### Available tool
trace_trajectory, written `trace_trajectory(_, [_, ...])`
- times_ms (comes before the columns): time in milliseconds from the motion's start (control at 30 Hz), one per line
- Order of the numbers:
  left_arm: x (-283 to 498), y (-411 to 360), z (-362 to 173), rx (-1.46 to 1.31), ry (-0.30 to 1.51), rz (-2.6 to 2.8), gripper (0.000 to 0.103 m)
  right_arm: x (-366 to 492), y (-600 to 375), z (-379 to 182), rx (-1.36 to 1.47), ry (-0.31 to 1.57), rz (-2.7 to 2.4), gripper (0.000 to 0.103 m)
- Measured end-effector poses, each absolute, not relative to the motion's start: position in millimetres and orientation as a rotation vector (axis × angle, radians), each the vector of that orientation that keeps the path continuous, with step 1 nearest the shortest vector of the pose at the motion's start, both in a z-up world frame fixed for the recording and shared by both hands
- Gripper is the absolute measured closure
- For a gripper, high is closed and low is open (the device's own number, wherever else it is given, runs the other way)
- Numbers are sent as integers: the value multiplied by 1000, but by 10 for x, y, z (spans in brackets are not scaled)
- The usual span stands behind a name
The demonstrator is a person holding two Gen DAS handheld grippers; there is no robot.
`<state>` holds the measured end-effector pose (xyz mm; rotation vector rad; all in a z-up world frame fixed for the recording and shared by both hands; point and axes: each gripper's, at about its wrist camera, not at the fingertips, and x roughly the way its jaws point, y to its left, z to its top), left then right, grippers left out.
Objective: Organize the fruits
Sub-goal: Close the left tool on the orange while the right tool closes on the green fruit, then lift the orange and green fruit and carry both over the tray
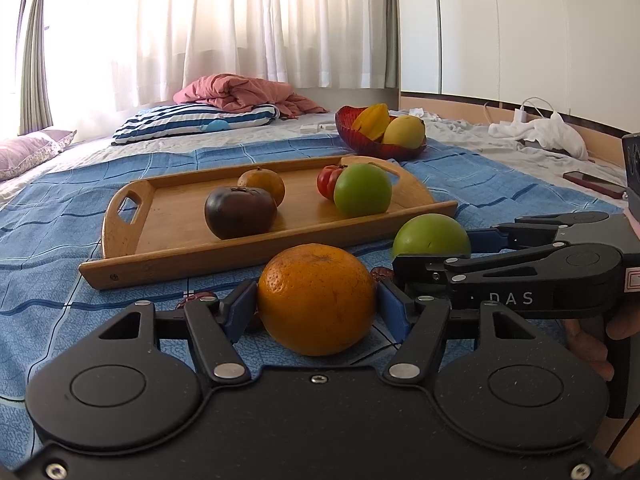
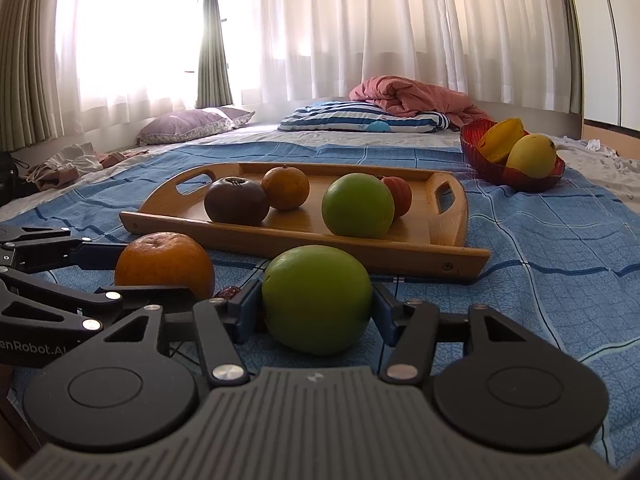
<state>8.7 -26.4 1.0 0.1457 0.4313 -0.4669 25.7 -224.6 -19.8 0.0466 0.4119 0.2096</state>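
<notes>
Two hand-held grippers clamped: left hand-held gripper (image 1: 316,308) on dimpled orange (image 1: 316,298), right hand-held gripper (image 2: 318,306) on smooth green apple (image 2: 318,298).

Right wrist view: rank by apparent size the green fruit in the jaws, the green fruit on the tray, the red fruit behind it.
1. Green fruit in the jaws, nearest the camera, so its lead is unsure.
2. Green fruit on the tray.
3. Red fruit, partly hidden.
</notes>
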Motion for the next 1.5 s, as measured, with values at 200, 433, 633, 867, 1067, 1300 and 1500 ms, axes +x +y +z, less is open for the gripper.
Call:
trace_trajectory(200, [102, -260, 67, 130, 437, -447, 40, 260, -2210, -157, 35, 421, 184, 42])
trace_trajectory(433, [146, -180, 165, 106, 408, -421, 40, 252, -2232, -114, 69, 410, 158, 42])
trace_trajectory(633, [265, -119, 366, 77, 380, -393, 40, 311, -2262, 14, 110, 387, 158, 42])
trace_trajectory(867, [555, -48, 632, 35, 356, -367, 41, 543, -2309, 290, 159, 362, 146, 42])
trace_trajectory(1067, [933, -61, 829, -12, 353, -373, 41, 829, -2337, 525, 144, 353, 116, 42])
trace_trajectory(1300, [1388, -186, 955, -15, 356, -375, 41, 1306, -2474, 639, 179, 374, 82, 42])
trace_trajectory(1500, [1882, -277, 936, -52, 406, -362, 41, 1735, -2620, 593, 212, 389, 75, 42])
